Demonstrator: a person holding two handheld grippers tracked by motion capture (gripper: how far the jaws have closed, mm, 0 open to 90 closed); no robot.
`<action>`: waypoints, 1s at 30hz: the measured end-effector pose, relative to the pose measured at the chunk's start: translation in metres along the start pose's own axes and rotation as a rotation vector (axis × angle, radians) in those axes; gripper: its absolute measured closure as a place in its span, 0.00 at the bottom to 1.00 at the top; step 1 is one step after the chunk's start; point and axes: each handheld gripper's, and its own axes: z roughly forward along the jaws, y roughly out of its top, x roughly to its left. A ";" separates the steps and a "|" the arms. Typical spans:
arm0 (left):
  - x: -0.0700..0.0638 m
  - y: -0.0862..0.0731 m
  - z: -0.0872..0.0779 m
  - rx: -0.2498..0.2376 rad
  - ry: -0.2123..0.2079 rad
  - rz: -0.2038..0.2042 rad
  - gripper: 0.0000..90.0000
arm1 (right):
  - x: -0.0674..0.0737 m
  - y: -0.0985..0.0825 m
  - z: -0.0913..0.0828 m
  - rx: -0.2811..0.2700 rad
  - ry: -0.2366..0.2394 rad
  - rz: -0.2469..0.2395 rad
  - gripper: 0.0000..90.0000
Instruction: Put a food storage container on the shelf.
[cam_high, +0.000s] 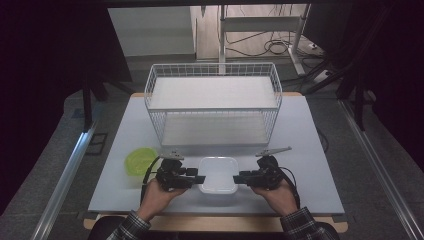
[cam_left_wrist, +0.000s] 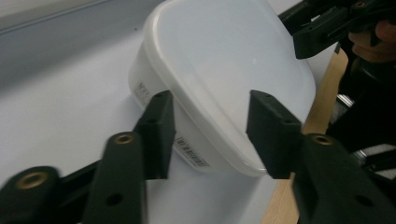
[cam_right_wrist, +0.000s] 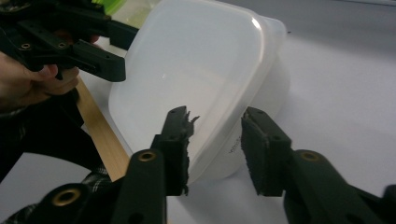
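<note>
The lidded translucent plastic container (cam_high: 218, 174) sits on the bench (cam_high: 310, 150) between both tools. The left hand-held gripper (cam_left_wrist: 210, 135) and the right hand-held gripper (cam_right_wrist: 215, 149) each straddle an opposite rim edge, jaws partly closed; whether pads press is unclear.

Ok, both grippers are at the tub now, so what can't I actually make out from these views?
- Tub contents: frosted lid blocks them in every view.
- Label print on the tub wall: too small and blurred in the left gripper view.
- Grip: left gripper and right gripper straddle the lid rim; pad contact is unclear in either gripper view.
- Green bowl: partly behind the left gripper in the high view.
- Basket lower shelf: back part hidden under the upper shelf.
</note>
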 end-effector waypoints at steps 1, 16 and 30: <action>-0.002 0.000 -0.003 -0.013 0.017 -0.024 0.68 | 0.002 0.001 -0.002 -0.008 -0.009 0.019 0.76; -0.006 -0.007 -0.008 -0.086 0.044 -0.100 0.87 | 0.010 -0.001 -0.009 -0.085 -0.078 -0.010 0.88; -0.015 0.009 -0.029 -0.149 0.062 -0.042 0.88 | 0.019 0.009 -0.019 -0.153 -0.061 -0.072 0.88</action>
